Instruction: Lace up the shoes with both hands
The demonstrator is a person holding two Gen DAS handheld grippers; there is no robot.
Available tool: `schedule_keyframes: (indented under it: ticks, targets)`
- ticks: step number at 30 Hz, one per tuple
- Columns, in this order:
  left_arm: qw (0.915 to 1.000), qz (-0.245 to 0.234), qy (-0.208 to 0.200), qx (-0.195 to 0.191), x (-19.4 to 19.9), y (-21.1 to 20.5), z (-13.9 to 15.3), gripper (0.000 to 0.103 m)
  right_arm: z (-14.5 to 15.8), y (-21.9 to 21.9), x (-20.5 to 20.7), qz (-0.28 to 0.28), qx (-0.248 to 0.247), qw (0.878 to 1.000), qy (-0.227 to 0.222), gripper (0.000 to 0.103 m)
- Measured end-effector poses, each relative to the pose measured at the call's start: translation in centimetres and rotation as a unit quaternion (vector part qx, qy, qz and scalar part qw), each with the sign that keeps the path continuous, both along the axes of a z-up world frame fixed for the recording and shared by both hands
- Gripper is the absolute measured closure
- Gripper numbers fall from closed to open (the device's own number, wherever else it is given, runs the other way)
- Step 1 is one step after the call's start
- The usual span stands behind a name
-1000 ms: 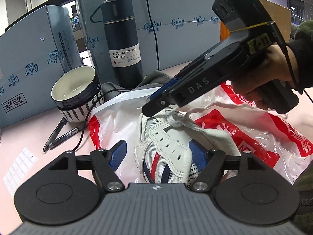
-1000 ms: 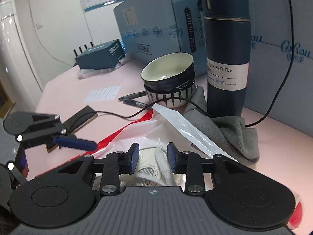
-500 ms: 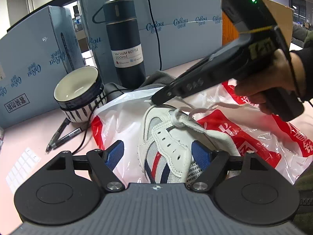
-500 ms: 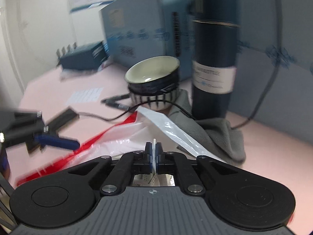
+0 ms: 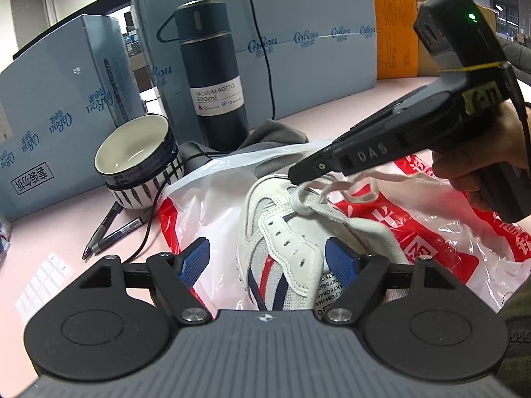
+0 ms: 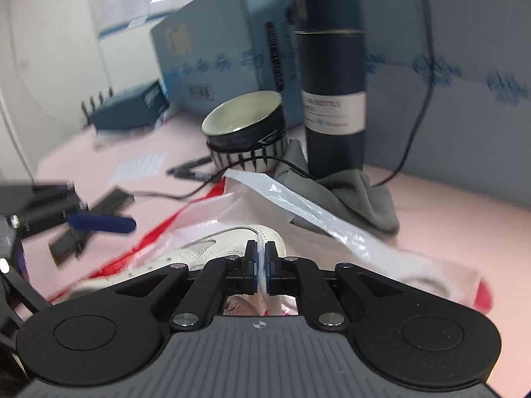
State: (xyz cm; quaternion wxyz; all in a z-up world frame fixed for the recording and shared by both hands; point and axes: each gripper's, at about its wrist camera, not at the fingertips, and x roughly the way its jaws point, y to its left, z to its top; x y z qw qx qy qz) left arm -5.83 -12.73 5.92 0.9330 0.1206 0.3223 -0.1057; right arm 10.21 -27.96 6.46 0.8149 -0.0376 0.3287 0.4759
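A white sneaker [image 5: 285, 248] with red and navy stripes lies on a plastic bag, toe pointing away in the left wrist view. My left gripper [image 5: 267, 258] straddles the shoe's side, open; the left blue pad stands clear of the shoe, while the right pad sits close against the tongue. My right gripper [image 5: 293, 175], held by a hand, reaches in from the right above the toe end. Its jaws are shut on the white lace [image 5: 332, 189], which loops out of the top eyelets. In the right wrist view the lace [image 6: 262, 267] shows as a thin strip pinched between the gripper [image 6: 261, 258] pads.
A navy vacuum bottle [image 5: 212, 79], a striped bowl [image 5: 136, 162], two pens [image 5: 109, 232], a grey cloth [image 5: 275, 132] and a black cable lie behind the shoe. Blue cartons [image 5: 56, 112] wall the back. The red and white bag [image 5: 431, 232] spreads to the right.
The right gripper closed on the lace and shifted up and to the right, drawing the lace out. The left gripper stayed put around the shoe.
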Motion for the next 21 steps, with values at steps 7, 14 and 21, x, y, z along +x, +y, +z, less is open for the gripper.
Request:
schedule_keyframes:
  ticks: [7,14,21]
  targets:
    - [1.0,-0.001,0.003,0.001,0.0,0.0,-0.2,0.029,-1.8,-2.0,1.9,-0.033,0.093,0.988,0.12,0.067]
    - [1.0,0.001,-0.002,-0.002,-0.1,0.2,0.1,0.029,-1.8,-2.5,2.0,-0.038,0.122,0.979,0.158,0.1]
    - [0.9992,-0.033,-0.002,0.025,-0.6,-0.2,0.4,0.035,-0.4,-3.0,0.7,-0.004,0.145,0.976,0.163,0.1]
